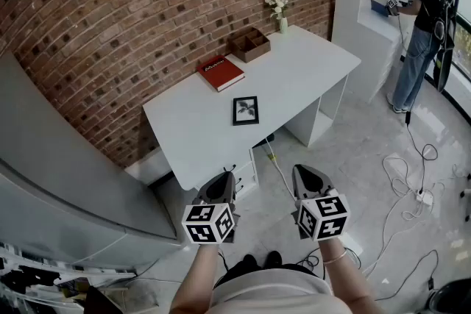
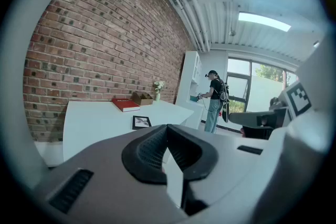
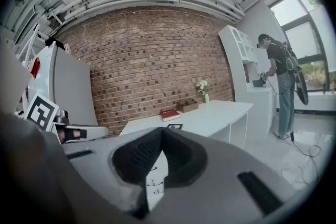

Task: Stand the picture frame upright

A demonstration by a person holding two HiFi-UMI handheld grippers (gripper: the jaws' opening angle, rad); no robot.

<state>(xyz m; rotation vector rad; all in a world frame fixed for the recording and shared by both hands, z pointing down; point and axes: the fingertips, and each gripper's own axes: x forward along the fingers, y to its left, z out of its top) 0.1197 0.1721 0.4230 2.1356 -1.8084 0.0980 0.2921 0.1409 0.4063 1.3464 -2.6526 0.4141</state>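
A small black picture frame point(image 1: 246, 110) lies flat, face up, near the front of the white desk point(image 1: 309, 59); it also shows in the left gripper view as the frame point(image 2: 141, 122) and, barely, in the right gripper view point(image 3: 174, 126). My left gripper point(image 1: 220, 185) and right gripper point(image 1: 305, 180) hang side by side well short of the desk, over the floor. Both are shut with nothing between the jaws.
On the desk's back half lie a red book point(image 1: 220, 72), a brown wooden box point(image 1: 249, 45) and a small vase of white flowers point(image 1: 279, 9). A brick wall runs behind. A person point(image 1: 423, 26) stands at white shelving far right. Cables point(image 1: 412, 180) trail on the floor.
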